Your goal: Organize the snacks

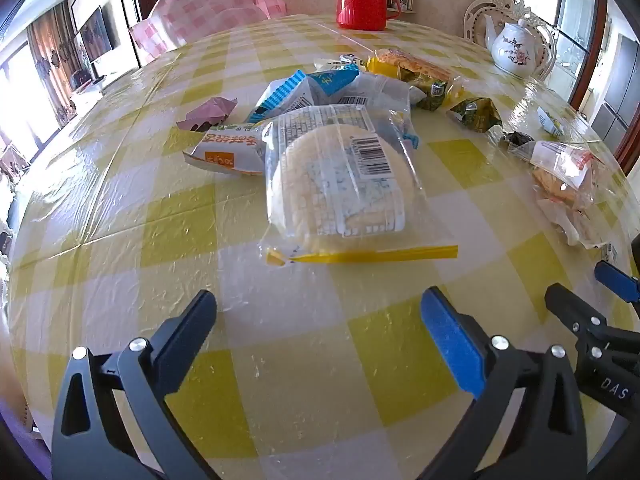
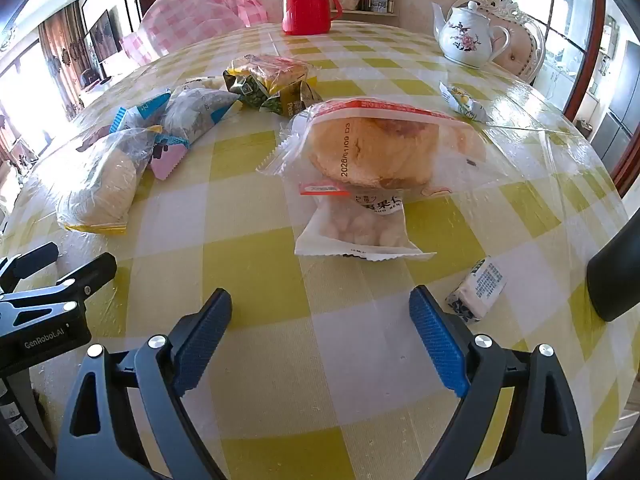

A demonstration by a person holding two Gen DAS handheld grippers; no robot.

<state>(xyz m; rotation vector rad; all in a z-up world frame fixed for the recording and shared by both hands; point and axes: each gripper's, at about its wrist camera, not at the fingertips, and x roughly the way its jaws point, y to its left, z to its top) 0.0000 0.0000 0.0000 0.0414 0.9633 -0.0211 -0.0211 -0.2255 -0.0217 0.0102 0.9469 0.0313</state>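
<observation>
On the checked table (image 2: 260, 268) the snacks lie loose, none sorted yet; the biggest near the right gripper (image 2: 320, 338) is the bread bag (image 2: 372, 148), just ahead of its fingers and resting on the far end of a small white packet (image 2: 354, 228). The bread looks light, soft and easily crushed, its clear film slick — I would judge the crimped end seam the safest hold, not the loaf itself. It is a golden bun in clear wrap with a red strip across the top and a printed date down one side; the white packet shows pale lumps through a window.

Ahead of the left gripper (image 1: 318, 328) lies the cake bag (image 1: 340, 184): a pale round cake, barcode label up, a yellow seal strip at the near end; probably light and crumbly, best pinched by that flat strip. Behind it sit a blue-striped bag (image 1: 308, 92) and an orange-and-white packet (image 1: 228, 152); smaller still are the green packs (image 1: 476, 114) — stiff, crinkly foil, easy to nip anywhere — and a little blue-and-white pack (image 2: 478, 288) just right of the right gripper.

Both pairs of jaws stand wide apart and empty, above bare cloth.
</observation>
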